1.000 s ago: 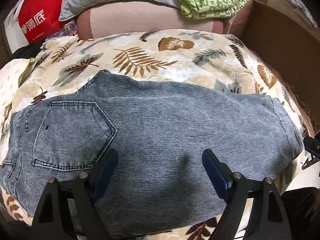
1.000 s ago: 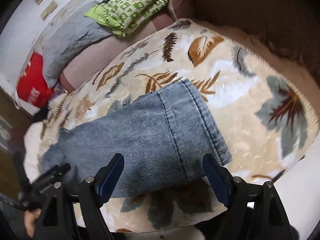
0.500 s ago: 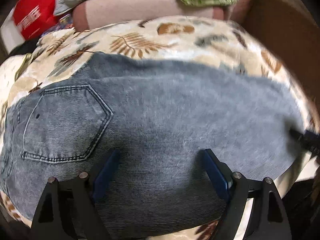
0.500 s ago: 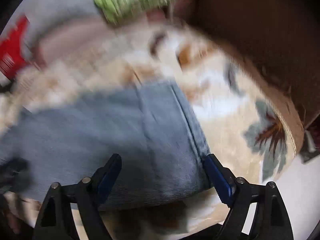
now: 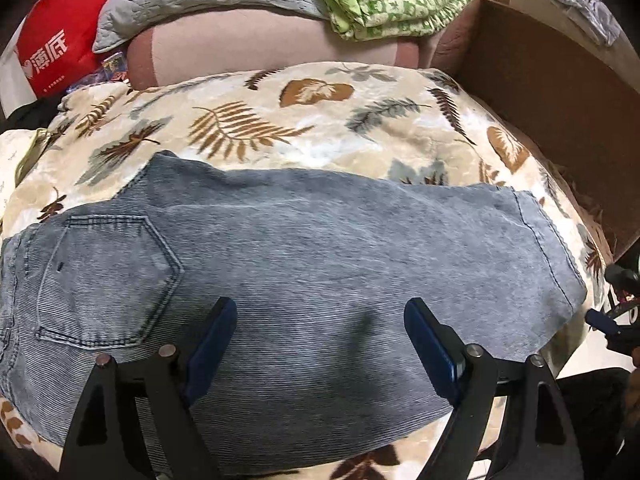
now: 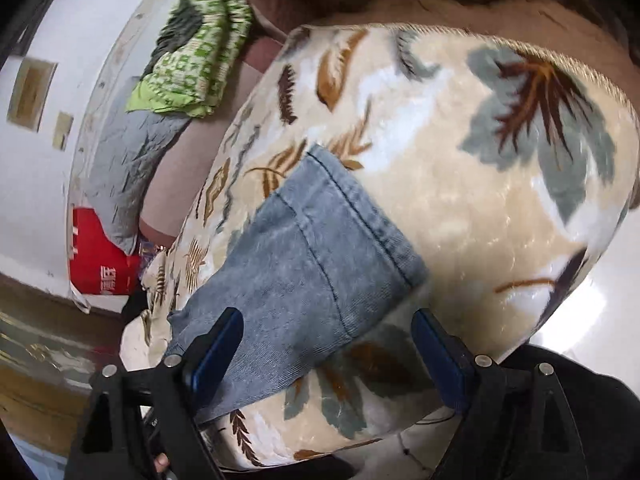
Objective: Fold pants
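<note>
Here, the grey-blue denim pants lie flat on the leaf-patterned beige blanket. The left gripper and right gripper hover above them at lower frame, jaws spread, empty.

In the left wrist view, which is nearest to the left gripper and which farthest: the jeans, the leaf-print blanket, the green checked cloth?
From the left gripper:
1. Jeans, directly under the fingers.
2. Leaf-print blanket, beyond the jeans.
3. Green checked cloth, top, on the sofa back.
</note>
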The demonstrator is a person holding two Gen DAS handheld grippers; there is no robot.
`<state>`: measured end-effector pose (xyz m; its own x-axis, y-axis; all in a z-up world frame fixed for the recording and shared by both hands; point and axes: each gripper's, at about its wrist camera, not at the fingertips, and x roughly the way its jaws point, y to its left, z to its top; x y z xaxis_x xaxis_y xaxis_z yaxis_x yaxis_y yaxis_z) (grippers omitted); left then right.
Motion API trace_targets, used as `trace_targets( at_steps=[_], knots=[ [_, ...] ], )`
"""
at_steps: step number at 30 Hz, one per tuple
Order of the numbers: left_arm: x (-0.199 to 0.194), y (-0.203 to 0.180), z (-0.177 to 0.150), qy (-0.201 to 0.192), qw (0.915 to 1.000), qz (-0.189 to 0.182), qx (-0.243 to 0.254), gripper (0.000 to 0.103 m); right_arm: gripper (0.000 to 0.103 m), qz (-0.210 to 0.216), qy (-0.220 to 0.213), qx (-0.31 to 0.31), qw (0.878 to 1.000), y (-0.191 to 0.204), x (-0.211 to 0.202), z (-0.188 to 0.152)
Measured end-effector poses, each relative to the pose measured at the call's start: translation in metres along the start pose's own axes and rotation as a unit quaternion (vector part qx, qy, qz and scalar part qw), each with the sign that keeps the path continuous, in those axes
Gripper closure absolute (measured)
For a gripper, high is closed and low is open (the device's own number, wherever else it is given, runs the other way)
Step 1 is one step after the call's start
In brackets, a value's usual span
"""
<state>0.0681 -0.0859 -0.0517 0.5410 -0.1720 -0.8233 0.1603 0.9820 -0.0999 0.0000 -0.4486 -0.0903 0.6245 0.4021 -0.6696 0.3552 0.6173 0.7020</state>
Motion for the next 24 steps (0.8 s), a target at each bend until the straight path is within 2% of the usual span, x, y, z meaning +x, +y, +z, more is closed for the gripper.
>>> trace_targets(
  at_steps=[5, 12, 15, 17, 19, 24],
  knots=[
    [0.004, -0.006, -0.002, 0.009, 1.0, -0.002, 0.0, 0.017, 0.017, 0.005, 0.019, 0.044, 0.999, -0.018, 0.026, 0.012],
    [0.014, -0.023, 0.005, 0.014, 0.9999, -0.001, 0.003, 0.017, 0.018, -0.002, 0.003, 0.053, 0.999, -0.019, 0.034, 0.021],
    [0.02, -0.035, 0.008, 0.017, 0.9998, 0.004, 0.013, 0.017, 0.025, -0.012, -0.007, 0.041, 0.999, -0.016, 0.034, 0.024],
    [0.023, -0.042, 0.009, 0.018, 0.9998, 0.002, 0.013, 0.017, 0.037, -0.022, -0.008, 0.037, 0.999, -0.018, 0.036, 0.026],
    [0.026, -0.048, 0.01, 0.021, 0.9997, -0.001, 0.014, 0.017, 0.042, -0.029, -0.008, 0.031, 0.999, -0.02, 0.036, 0.026],
    [0.031, -0.062, 0.011, 0.025, 0.9993, -0.004, 0.027, 0.017, 0.042, -0.032, -0.01, 0.02, 0.999, -0.02, 0.036, 0.025]
  ],
)
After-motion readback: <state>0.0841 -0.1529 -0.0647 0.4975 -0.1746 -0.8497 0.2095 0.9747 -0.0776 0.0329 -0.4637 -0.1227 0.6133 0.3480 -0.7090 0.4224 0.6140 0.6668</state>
